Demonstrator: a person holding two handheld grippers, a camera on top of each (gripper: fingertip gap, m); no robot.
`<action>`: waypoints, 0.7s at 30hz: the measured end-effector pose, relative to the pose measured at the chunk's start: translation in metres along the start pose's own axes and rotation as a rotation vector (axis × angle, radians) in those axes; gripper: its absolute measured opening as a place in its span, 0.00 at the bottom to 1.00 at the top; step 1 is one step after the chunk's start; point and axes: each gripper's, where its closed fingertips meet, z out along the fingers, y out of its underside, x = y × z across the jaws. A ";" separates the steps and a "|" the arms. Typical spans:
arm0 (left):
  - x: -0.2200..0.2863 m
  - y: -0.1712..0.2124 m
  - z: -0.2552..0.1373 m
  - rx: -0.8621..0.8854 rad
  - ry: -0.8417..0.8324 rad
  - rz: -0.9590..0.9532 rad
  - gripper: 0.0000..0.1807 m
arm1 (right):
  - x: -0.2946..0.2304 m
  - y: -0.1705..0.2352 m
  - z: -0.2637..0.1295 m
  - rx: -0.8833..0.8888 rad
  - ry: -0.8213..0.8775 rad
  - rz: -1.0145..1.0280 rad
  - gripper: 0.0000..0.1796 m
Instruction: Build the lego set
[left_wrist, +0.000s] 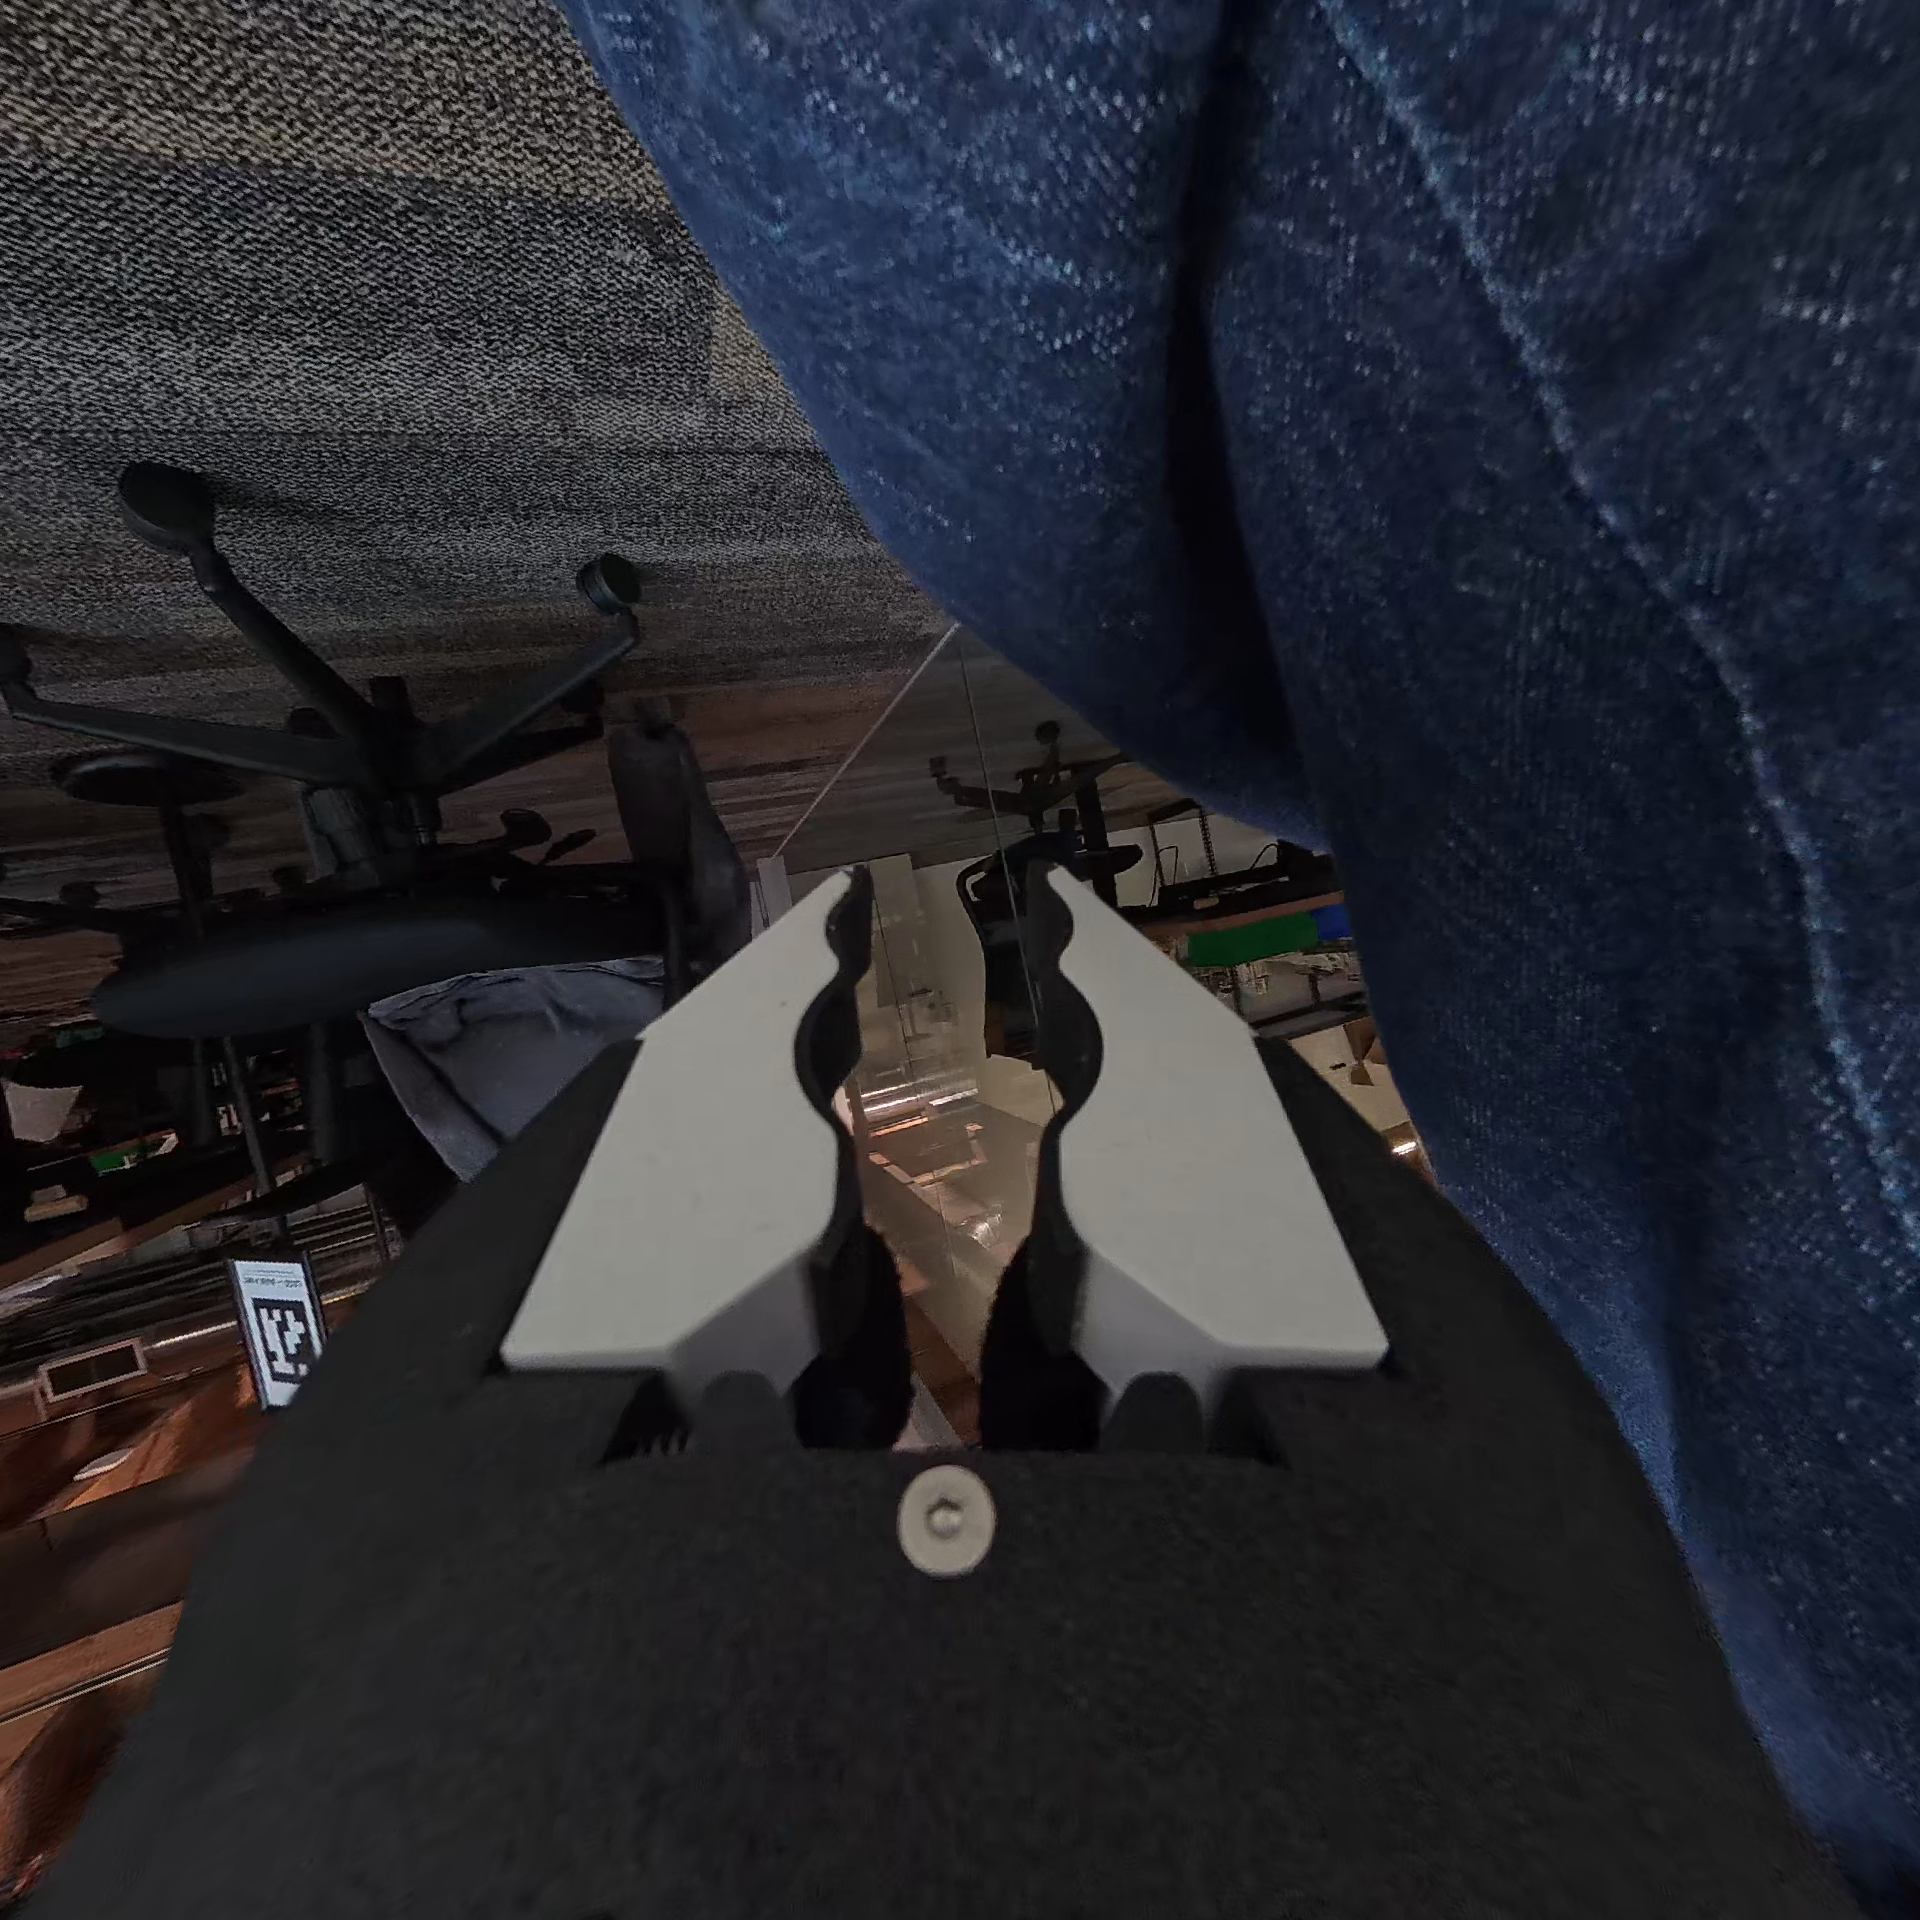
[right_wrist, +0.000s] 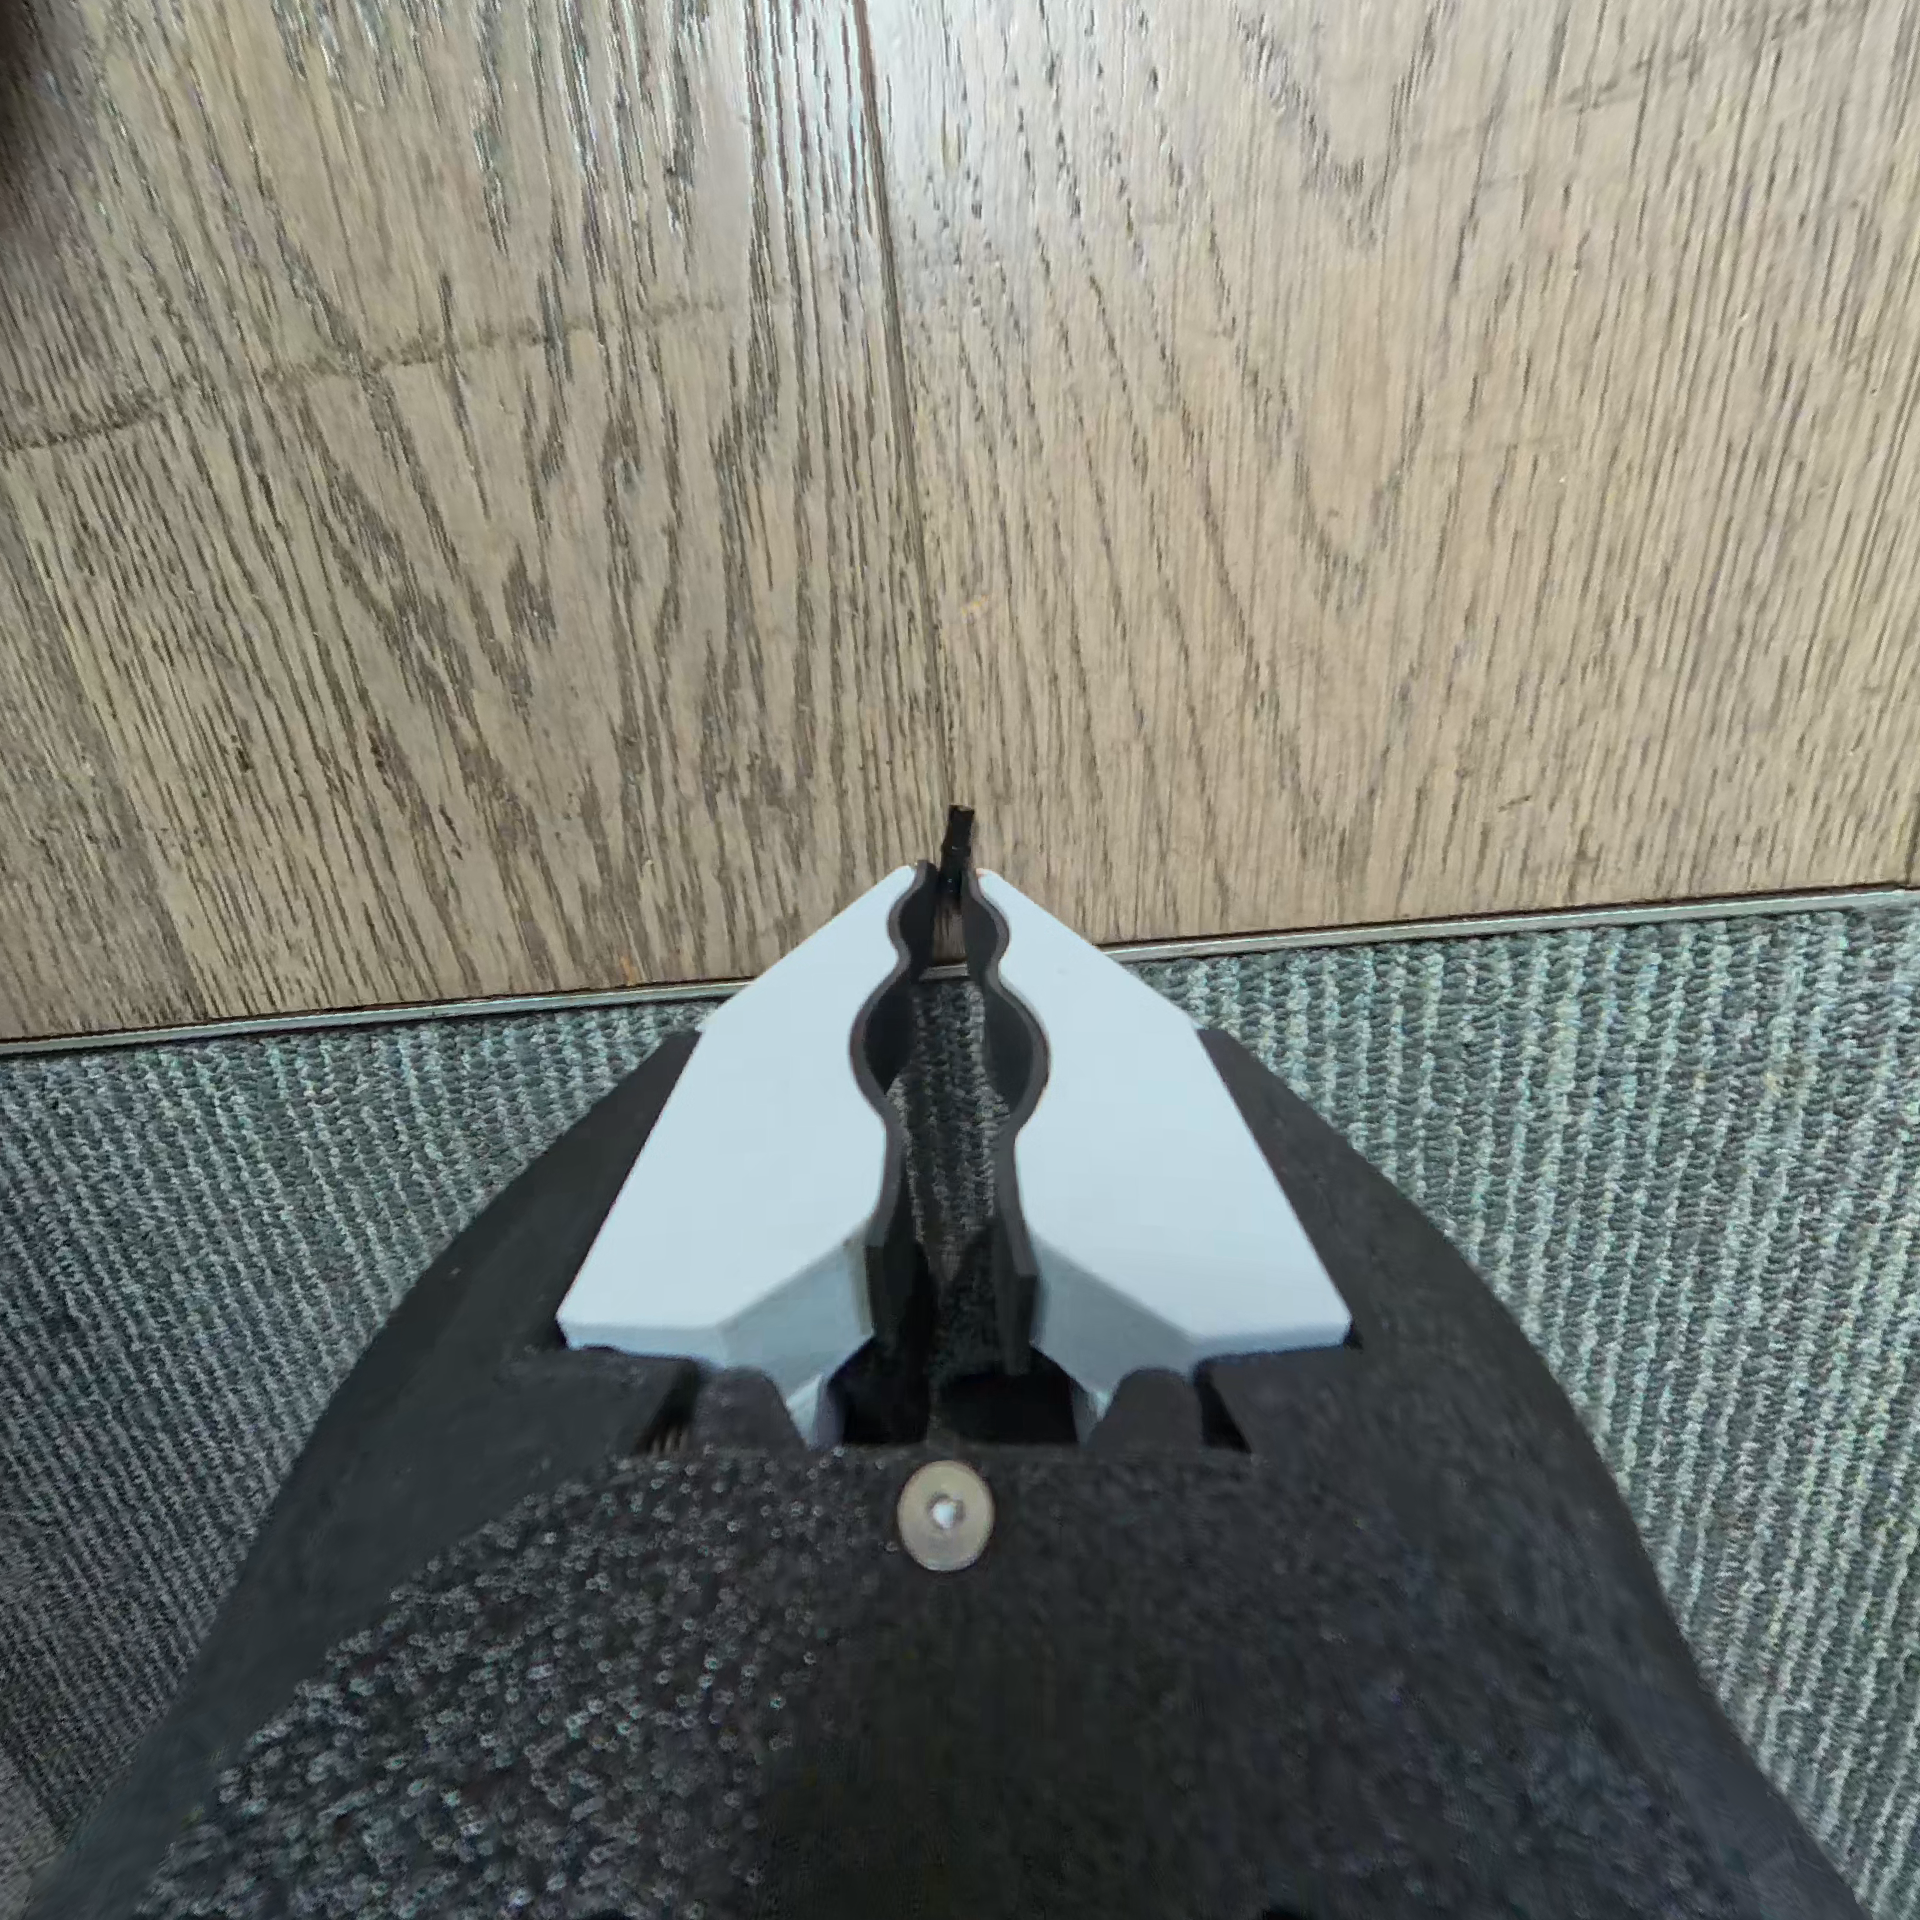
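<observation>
Blue denim (left_wrist: 1351, 520) hides the right side; thin black piece (right_wrist: 956, 847) mostly hidden between jaws

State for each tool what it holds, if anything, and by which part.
Right tool: a small thin black piece pinched at its fingertips by one end, the other end poking out. Left tool: open, holding nothing.

Denim crowding the left side, bare floor lying ahead of the right

Blue denim fabric (left_wrist: 1403, 520) is pressing close along 1 side of the left gripper (left_wrist: 951, 883), while office chair bases (left_wrist: 343, 727) are standing farther off; the right gripper (right_wrist: 948, 878), pinching a thin black piece (right_wrist: 954, 842), is facing wood flooring (right_wrist: 1351, 416) and grey carpet (right_wrist: 1662, 1195), with nothing standing on either.
</observation>
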 end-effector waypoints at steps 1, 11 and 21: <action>0.000 -0.002 0.000 0.004 0.005 -0.009 0.16 | 0.000 0.000 0.000 -0.012 0.004 -0.013 0.02; 0.005 0.000 -0.027 0.113 -0.005 -0.031 0.15 | 0.000 -0.066 -0.051 0.003 0.035 0.102 0.02; 0.105 -0.050 -0.203 0.799 0.223 -0.113 0.15 | -0.085 -0.425 -0.345 0.502 -0.082 0.065 0.02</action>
